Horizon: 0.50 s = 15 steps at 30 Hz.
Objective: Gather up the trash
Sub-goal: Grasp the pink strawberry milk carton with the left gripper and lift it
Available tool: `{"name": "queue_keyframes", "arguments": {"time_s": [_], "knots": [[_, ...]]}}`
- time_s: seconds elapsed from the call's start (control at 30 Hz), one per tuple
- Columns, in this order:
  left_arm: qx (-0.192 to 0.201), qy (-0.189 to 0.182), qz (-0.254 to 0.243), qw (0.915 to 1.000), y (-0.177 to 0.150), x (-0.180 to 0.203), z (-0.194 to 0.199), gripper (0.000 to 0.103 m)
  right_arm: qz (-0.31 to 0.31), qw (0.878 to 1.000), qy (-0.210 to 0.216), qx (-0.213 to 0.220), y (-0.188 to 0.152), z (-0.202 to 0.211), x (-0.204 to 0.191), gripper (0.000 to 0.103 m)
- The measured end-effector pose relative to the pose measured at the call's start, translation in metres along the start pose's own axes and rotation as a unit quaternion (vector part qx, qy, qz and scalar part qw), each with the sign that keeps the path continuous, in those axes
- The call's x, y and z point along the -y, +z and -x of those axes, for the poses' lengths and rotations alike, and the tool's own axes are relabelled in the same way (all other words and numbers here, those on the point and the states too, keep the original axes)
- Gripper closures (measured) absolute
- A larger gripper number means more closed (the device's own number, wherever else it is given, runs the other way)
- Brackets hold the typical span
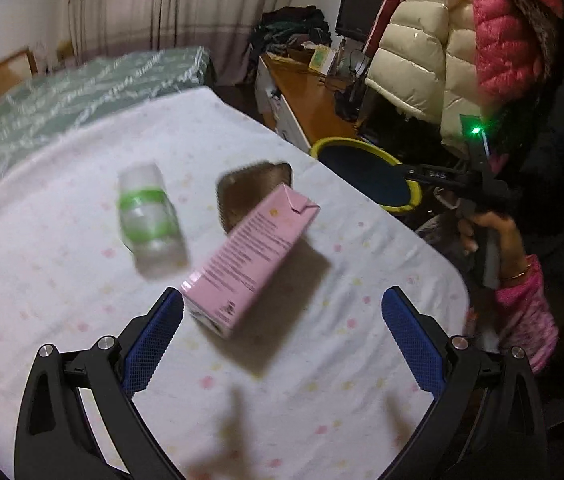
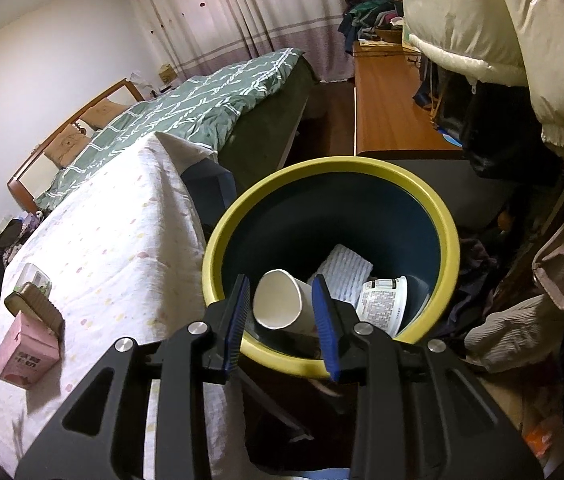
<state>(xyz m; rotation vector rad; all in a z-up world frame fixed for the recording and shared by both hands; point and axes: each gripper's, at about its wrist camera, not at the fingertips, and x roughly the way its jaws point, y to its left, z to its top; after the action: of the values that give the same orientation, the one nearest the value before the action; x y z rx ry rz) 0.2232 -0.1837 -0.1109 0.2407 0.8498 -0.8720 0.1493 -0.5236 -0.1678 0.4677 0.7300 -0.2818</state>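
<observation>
A pink carton (image 1: 250, 256) lies on the white dotted table cloth (image 1: 62, 280), with a clear bottle with green bands (image 1: 150, 220) to its left and a brown ridged tin (image 1: 254, 188) behind it. My left gripper (image 1: 282, 320) is open, and the carton's near end lies by its left finger. My right gripper (image 2: 282, 312) hovers over the yellow-rimmed bin (image 2: 333, 168). A white paper cup (image 2: 282, 300) lies between its fingers; I cannot tell whether they hold it. The bin also holds a white tub (image 2: 381, 300) and a striped wrapper (image 2: 345, 268). The carton (image 2: 28, 352) and tin (image 2: 36, 308) show at left.
A bed with a green quilt (image 2: 186, 112) stands behind the table. A wooden desk (image 2: 393, 116) runs along the right. Puffy jackets (image 2: 501, 32) hang above the bin. Clothes (image 2: 521, 320) pile on the floor at right. The bin (image 1: 365, 168) stands off the table's right edge.
</observation>
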Motion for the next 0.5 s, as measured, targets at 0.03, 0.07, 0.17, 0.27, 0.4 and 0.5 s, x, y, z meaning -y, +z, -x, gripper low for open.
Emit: {"name": "queue_keyframes", "arguments": {"time_s": [0.03,0.07,0.17,0.27,0.4,0.5], "knots": [[-0.003,0.005,-0.008,1.0000,0.003,-0.002,-0.002,0.005,0.001,1.000,0.001,0.001,0.000,0.001,-0.001,0.072],[-0.008,0.006,-0.015,0.9998,0.007,-0.005,-0.006,0.005,0.001,1.000,0.002,0.001,0.000,0.001,-0.002,0.072],[-0.022,0.005,-0.039,0.9990,0.016,-0.009,-0.023,0.005,0.002,1.000,0.003,-0.001,-0.001,0.002,-0.002,0.072],[-0.041,0.005,-0.058,0.9975,0.025,-0.011,-0.045,0.005,0.001,1.000,0.000,-0.003,-0.002,0.002,-0.001,0.072],[-0.066,0.004,-0.085,0.9942,0.029,-0.004,-0.067,0.008,-0.001,1.000,-0.002,-0.005,-0.002,0.001,0.002,0.072],[-0.081,0.011,-0.100,0.9916,0.028,0.003,-0.074,0.022,-0.002,1.000,-0.002,-0.008,-0.003,0.001,0.004,0.072]]}}
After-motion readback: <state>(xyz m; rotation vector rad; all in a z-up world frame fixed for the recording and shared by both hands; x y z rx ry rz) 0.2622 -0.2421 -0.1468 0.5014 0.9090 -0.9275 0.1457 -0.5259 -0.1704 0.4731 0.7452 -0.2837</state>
